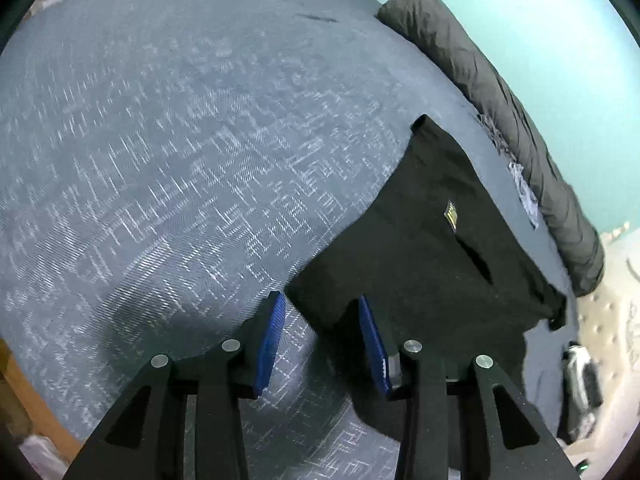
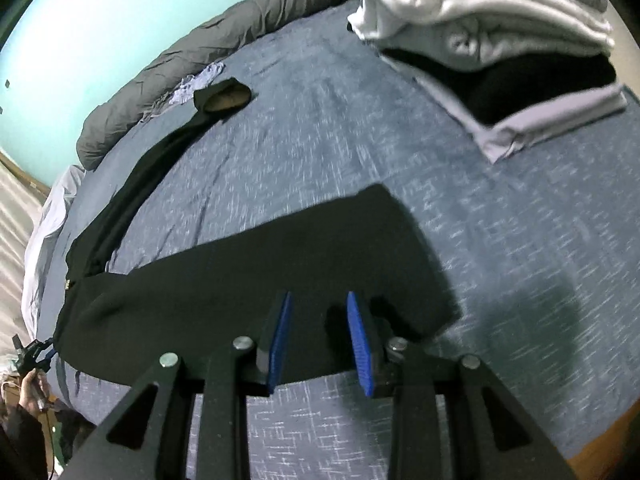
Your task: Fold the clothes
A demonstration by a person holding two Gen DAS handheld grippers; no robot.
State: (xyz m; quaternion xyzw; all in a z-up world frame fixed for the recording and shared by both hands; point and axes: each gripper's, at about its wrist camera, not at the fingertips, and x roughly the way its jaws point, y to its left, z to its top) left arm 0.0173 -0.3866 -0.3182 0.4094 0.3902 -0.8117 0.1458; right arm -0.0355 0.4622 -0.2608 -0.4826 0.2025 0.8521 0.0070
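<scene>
Black trousers (image 2: pixel 256 280): spread flat on the blue bed (image 2: pixel 520 240), below the stack of folded clothes (image 2: pixel 500 40). Soft, limp, light fabric; likely drapes and bunches; best pinched at hem or waistband edge. Left gripper (image 1: pixel 322 320) and right gripper (image 2: pixel 320 320): fingers apart, empty, hovering at the trousers' near edges.

Left tool (image 1: pixel 322 338) spread wide, right tool (image 2: pixel 318 338) likewise
</scene>
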